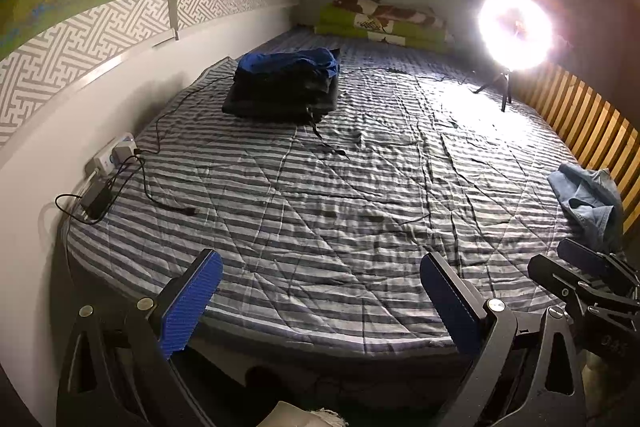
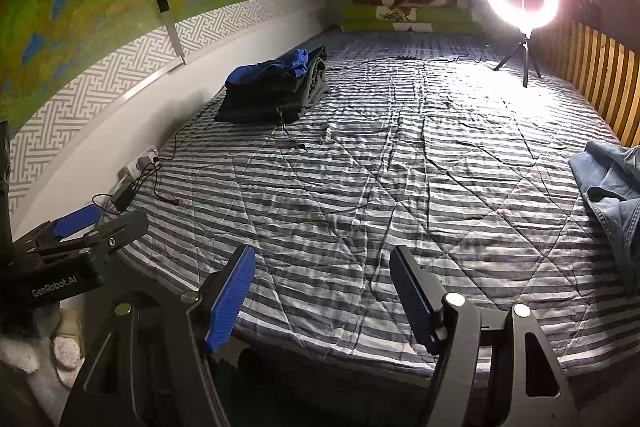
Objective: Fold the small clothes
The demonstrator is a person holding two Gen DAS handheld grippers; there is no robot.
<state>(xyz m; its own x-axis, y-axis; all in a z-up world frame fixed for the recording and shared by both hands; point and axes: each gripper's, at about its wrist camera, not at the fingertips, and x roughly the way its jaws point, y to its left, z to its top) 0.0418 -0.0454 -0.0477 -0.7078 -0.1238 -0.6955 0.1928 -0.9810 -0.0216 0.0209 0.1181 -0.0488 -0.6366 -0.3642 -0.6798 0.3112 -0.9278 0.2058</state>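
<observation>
From the left wrist camera, the left tongs [image 1: 320, 301] stand wide apart with nothing between the blue pads, held over the near edge of the bed [image 1: 320, 211], which is covered in a grey and white striped quilt. A stack of folded dark clothes [image 1: 284, 87] with a blue piece on top lies far back on the left side of the bed, near the wall. A crumpled denim garment [image 1: 588, 199] lies at the bed's right edge, beside the wooden slats, just beyond the right tongs [image 1: 560, 261]. A lit ring lamp [image 1: 516, 31] stands on a small tripod at the far right.

From the right wrist camera, the right tongs [image 2: 322, 299] also gape wide and empty above the near edge of the quilt. The denim garment [image 2: 612, 183] lies to the right, apart from the pads. The left tongs [image 2: 100, 223] show at the left edge.
</observation>
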